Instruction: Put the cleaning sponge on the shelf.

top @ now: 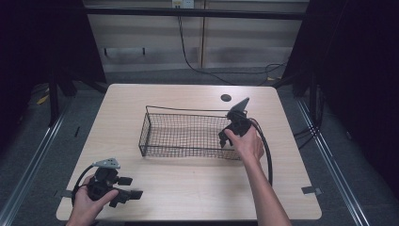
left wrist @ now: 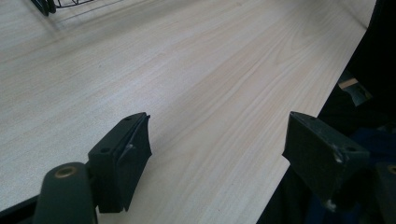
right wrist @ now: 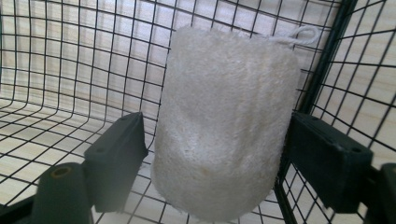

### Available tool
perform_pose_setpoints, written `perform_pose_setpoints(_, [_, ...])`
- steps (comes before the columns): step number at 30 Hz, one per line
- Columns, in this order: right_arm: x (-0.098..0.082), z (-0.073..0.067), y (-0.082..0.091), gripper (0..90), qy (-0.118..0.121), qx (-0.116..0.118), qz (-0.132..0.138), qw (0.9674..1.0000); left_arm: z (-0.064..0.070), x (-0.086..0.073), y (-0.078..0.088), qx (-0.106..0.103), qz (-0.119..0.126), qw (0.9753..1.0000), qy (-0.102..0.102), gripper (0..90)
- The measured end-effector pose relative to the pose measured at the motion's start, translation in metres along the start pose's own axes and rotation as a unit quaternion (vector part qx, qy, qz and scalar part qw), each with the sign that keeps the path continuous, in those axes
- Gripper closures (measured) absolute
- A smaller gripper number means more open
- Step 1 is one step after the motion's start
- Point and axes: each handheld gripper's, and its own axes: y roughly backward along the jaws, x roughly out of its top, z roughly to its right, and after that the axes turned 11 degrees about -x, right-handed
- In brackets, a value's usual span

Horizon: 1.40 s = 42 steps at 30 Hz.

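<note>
A white fluffy pad [right wrist: 224, 126] with a cord loop at its top stands on end in a corner of the black wire basket [right wrist: 56, 70]. My right gripper [right wrist: 217, 149] is open, its jaws on either side of the pad at about the pad's width. In the high view the right gripper [top: 227, 139] reaches down into the right end of the basket [top: 146, 127]. My left gripper [top: 131, 187] is held low over the table's front left corner, open with nothing between its jaws [left wrist: 217, 149].
The pale wooden table [top: 188, 188] has a round cable hole [top: 226, 98] behind the basket. A corner of the basket [left wrist: 46, 5] shows far ahead of the left gripper. The table's edge [left wrist: 327, 98] runs just beside the left gripper. Dark floor surrounds the table.
</note>
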Motion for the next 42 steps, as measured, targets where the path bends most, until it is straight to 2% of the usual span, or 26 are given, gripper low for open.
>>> perform_pose_setpoints(10, [-0.003,0.005,0.009,15.6,0.011,0.020,0.018,0.9996,0.000,0.000,0.000,0.000,0.002,1.0000,0.000,22.4])
perform_pose_setpoints(12, [-0.003,0.005,0.011,15.6,0.007,0.021,0.019,0.9996,0.000,0.000,0.000,0.001,0.003,1.0000,0.000,22.4])
perform_pose_setpoints(16, [-0.004,0.007,0.015,15.6,0.017,0.021,0.030,0.9992,0.000,0.000,0.000,0.000,0.001,1.0000,-0.002,22.4])
perform_pose_setpoints(25, [-0.010,0.014,0.024,16.0,0.022,0.040,0.049,0.9977,0.000,0.000,0.000,0.001,0.003,1.0000,-0.002,22.4])
perform_pose_setpoints(27, [-0.012,0.015,0.027,16.0,0.027,0.054,0.053,0.9968,0.000,0.000,0.000,0.000,0.003,1.0000,0.000,22.4])
perform_pose_setpoints(36, [-0.023,0.024,0.039,16.0,0.054,0.083,0.083,0.9916,0.000,0.000,-0.001,0.001,0.001,1.0000,-0.001,22.4])
perform_pose_setpoints(40, [-0.030,0.026,0.045,17.8,0.077,0.097,0.102,0.9871,0.000,0.000,-0.001,0.002,0.002,1.0000,-0.001,22.4])
perform_pose_setpoints(42, [-0.033,0.026,0.049,19.6,0.083,0.095,0.109,0.9861,0.000,0.000,-0.001,0.001,0.002,1.0000,0.002,22.4])
